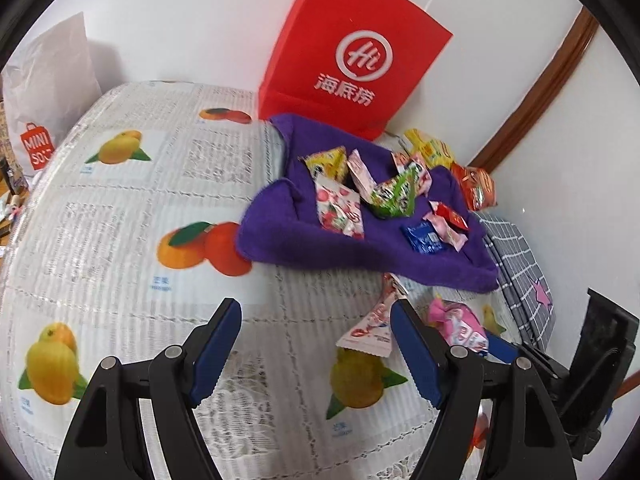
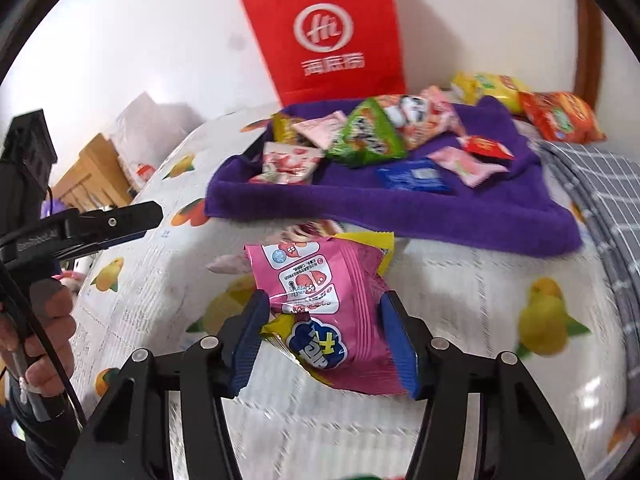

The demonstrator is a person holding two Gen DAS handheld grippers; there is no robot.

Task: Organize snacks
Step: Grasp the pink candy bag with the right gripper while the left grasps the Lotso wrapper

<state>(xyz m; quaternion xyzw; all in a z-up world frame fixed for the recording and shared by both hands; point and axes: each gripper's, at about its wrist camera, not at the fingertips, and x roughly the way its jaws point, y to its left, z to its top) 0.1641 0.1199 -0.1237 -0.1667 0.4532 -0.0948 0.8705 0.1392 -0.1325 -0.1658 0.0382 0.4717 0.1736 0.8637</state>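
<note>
My right gripper [image 2: 325, 300] is shut on a pink snack packet [image 2: 320, 292], its blue pads pressing both sides just above the fruit-print tablecloth [image 2: 460, 320]. A yellow packet [image 2: 372, 240] lies behind and partly under the pink one. Beyond lies a purple towel [image 2: 440, 216] with several small snacks, among them a green packet [image 2: 368, 136] and a blue one [image 2: 412, 176]. My left gripper [image 1: 316, 312] stands open over the cloth with nothing between its fingers. A white-and-red packet [image 1: 372, 324] lies beside its right finger. The pink packet [image 1: 460, 326] shows just right of that.
A red paper bag [image 1: 352, 48] stands against the wall behind the towel. A white shopping bag [image 1: 44, 92] sits at far left. Orange [image 2: 560, 116] and yellow [image 2: 492, 88] packets lie by the wall on the right, beside a grey checked cloth [image 1: 520, 256]. A hand [image 2: 48, 320] holds the left gripper.
</note>
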